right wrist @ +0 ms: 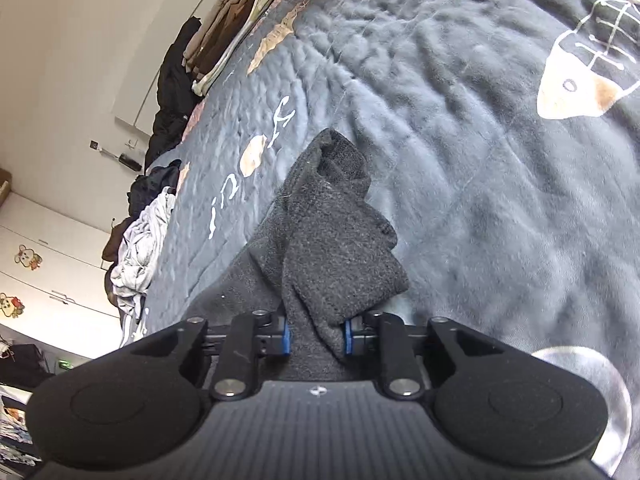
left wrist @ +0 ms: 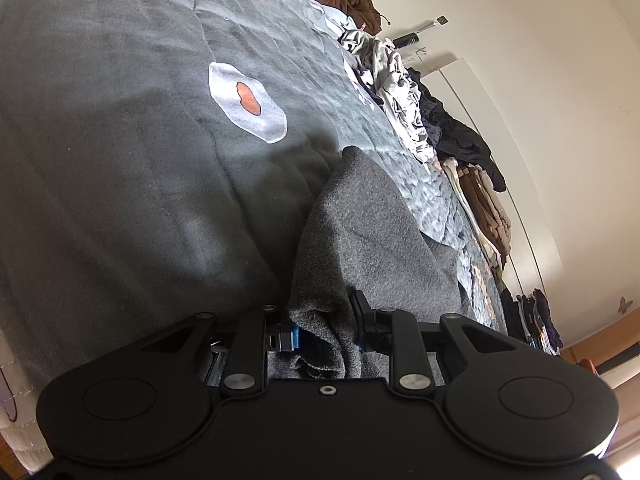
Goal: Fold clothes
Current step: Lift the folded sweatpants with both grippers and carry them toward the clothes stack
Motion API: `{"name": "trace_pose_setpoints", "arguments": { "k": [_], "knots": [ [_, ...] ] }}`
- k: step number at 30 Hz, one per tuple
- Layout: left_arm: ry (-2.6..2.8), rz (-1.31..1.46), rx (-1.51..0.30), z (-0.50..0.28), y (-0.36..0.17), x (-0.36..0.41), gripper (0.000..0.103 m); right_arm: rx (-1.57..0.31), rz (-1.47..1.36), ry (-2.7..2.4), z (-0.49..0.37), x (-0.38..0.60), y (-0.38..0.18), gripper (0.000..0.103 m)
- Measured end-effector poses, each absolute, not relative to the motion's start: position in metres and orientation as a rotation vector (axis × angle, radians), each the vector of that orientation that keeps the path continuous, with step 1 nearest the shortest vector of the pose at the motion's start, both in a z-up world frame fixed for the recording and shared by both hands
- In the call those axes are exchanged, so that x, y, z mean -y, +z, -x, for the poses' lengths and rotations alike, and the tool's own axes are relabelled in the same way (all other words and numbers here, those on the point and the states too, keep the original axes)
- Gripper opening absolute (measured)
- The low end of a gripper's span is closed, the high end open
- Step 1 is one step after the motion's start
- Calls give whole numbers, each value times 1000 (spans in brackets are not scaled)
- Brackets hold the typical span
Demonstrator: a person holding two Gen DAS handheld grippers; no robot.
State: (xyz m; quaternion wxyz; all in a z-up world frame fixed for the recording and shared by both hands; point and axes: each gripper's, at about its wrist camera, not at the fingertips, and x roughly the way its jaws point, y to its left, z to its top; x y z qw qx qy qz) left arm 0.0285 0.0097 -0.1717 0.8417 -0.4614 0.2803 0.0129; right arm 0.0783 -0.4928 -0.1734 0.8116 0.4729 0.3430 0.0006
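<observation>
We are clamping the left gripper (left wrist: 320,320) and right gripper (right wrist: 316,336) on a dark grey garment (right wrist: 336,240) bunched over the bed (right wrist: 460,160), fold barely begun, unfolded clothes pile (left wrist: 400,100) waiting.

Grey garment's (left wrist: 360,232) near end hidden behind hand-held gripper (left wrist: 320,324).

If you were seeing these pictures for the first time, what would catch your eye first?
Probably the dark grey fleece garment, bunched on the grey bedspread and pinched by both the left gripper and the right gripper. Next, the bedspread's fried-egg print, and the clothes heaped by the wall.
</observation>
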Motion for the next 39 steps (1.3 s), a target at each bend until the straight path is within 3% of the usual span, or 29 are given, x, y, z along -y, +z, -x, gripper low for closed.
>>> {"name": "trace_pose_setpoints", "arguments": {
  "k": [5,21,39],
  "knots": [
    [30,969,-584,-30,-159,-6,14,-702,-1033,53,-75,491,-149,18],
    [-170,851,-498,-18,-52,39,13,-553,-1114,169,-22,518,-45,18],
    [-566,715,-562,-30,11,233,13,-318,-1102,-4,145,671,37,18]
  ]
}}
